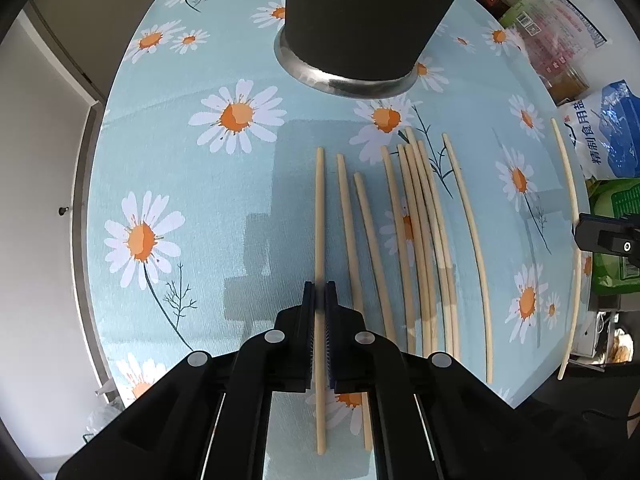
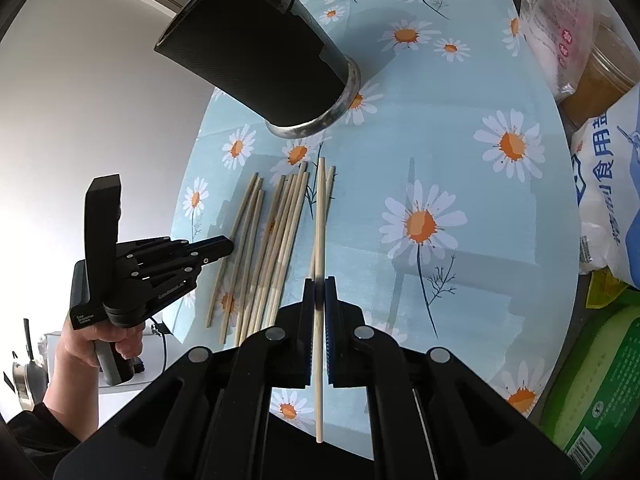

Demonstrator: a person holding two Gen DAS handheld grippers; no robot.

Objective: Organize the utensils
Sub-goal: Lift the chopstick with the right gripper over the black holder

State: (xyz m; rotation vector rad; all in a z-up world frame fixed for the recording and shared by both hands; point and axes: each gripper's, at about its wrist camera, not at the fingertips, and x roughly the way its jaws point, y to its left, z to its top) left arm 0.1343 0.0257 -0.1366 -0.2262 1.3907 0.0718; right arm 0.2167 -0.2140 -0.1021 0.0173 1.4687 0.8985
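Note:
Several pale wooden chopsticks (image 1: 420, 240) lie side by side on the daisy-print tablecloth (image 1: 180, 168). My left gripper (image 1: 319, 286) points steeply down and is shut on the leftmost chopstick (image 1: 319, 208). A tall black holder (image 1: 352, 20) with a metal base stands just beyond the row. In the right wrist view my right gripper (image 2: 319, 282) is shut on another chopstick (image 2: 320, 208), which lies over the right edge of the pile (image 2: 272, 248). The left gripper (image 2: 226, 246), held by a hand (image 2: 116, 344), shows at the pile's left side. The holder (image 2: 260, 48) rises behind.
Food bags and jars crowd the table's right side: a white and blue salt bag (image 1: 608, 136), a green bag (image 2: 600, 380), a pink packet (image 2: 560, 40). The table edge (image 1: 92, 184) curves close on the left. A pan (image 2: 24, 376) sits low beyond it.

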